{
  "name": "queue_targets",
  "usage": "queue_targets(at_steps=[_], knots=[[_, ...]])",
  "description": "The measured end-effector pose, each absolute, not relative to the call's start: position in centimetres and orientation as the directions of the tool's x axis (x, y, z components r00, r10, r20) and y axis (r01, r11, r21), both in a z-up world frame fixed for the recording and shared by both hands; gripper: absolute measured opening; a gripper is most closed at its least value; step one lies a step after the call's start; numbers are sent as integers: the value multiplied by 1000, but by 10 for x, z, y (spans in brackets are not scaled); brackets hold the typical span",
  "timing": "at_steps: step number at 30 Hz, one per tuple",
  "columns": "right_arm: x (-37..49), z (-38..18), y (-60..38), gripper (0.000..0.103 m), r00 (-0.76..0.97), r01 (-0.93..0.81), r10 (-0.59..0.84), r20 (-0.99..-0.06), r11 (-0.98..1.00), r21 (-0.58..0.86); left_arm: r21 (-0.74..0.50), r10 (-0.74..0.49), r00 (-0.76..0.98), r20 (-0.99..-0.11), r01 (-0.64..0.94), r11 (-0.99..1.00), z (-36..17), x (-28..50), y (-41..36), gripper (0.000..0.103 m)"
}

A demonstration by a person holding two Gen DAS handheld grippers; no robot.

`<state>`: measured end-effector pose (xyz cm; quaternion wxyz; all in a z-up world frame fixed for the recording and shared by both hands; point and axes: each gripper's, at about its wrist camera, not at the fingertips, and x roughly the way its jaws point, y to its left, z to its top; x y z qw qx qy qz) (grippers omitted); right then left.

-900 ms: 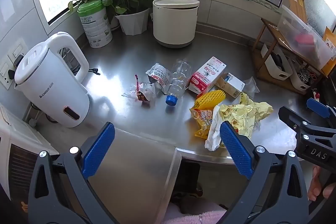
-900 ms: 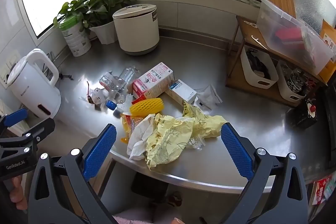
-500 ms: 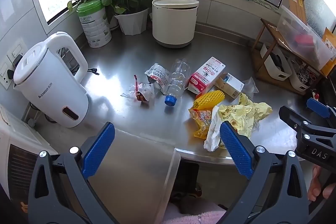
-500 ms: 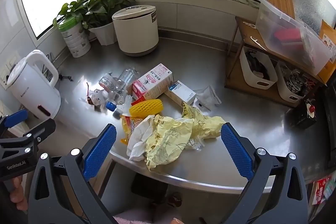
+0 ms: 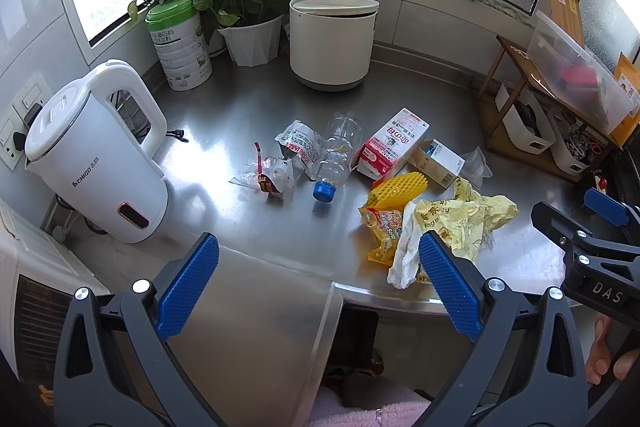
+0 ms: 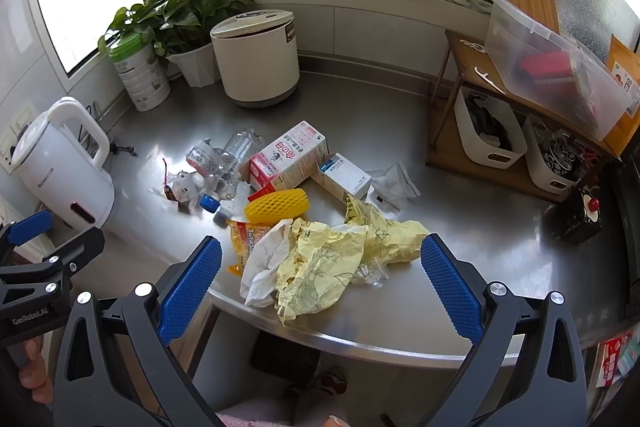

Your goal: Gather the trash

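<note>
Trash lies in the middle of the steel counter (image 5: 248, 111): a clear plastic bottle (image 5: 338, 155) with a blue cap, crumpled clear wrappers (image 5: 276, 177), a red-and-white carton (image 5: 390, 147), a small box (image 5: 438, 163), a yellow foam net (image 5: 398, 187), an orange snack bag (image 5: 384, 231) and a crumpled yellow bag (image 6: 332, 259). A white lidded bin (image 5: 332, 41) stands at the back. My left gripper (image 5: 318, 283) is open and empty, held before the counter's front edge. My right gripper (image 6: 320, 287) is open and empty, just short of the yellow bag.
A white kettle (image 5: 94, 155) stands at the left, with a green-lidded can (image 5: 180, 47) and a potted plant (image 5: 244, 11) behind it. A wooden rack (image 6: 516, 131) with white baskets and a clear box stands at the right. A black object (image 6: 574, 217) sits near the rack.
Both grippers have drifted very slightly; the scene is nearly unchanged. Both stay open and empty.
</note>
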<state>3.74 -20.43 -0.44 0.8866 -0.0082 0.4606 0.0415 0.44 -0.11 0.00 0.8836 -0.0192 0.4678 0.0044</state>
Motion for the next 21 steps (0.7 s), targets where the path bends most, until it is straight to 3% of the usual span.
queue_targets(at_steps=[21], knots=[[38, -6, -204, 100, 567, -76, 64, -821, 997, 26, -32, -14, 562, -827, -22, 999, 1, 4, -2, 95]])
